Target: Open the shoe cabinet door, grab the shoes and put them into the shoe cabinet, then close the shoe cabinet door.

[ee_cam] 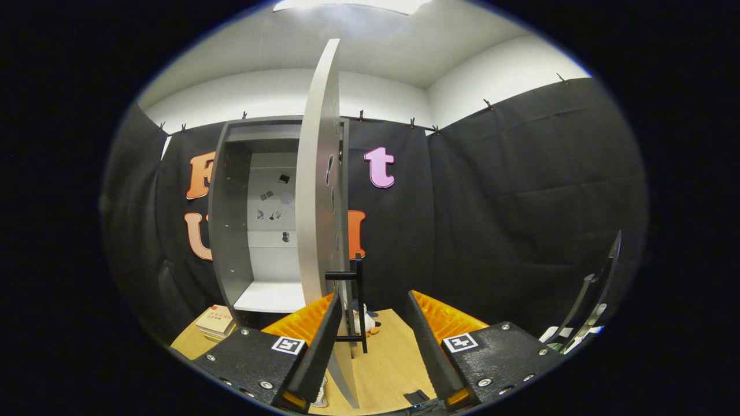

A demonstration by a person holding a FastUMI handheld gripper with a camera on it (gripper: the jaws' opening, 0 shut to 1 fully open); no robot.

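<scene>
Claw (370,323) at bottom centre of the frame, fingers spread wide, nothing gripped. Between them, nearer the left finger (315,341), the black door handle (355,300) on the shoe cabinet door (318,173), swung open and seen edge-on, rising through mid-frame. Just past the handle, low on the wooden bench (387,358), a small white shoe-like object (365,322), partly hidden. Left of centre, the open shoe cabinet (231,219), with a pale shelf (272,297) inside. Lower left, a stack of books (217,320).
</scene>
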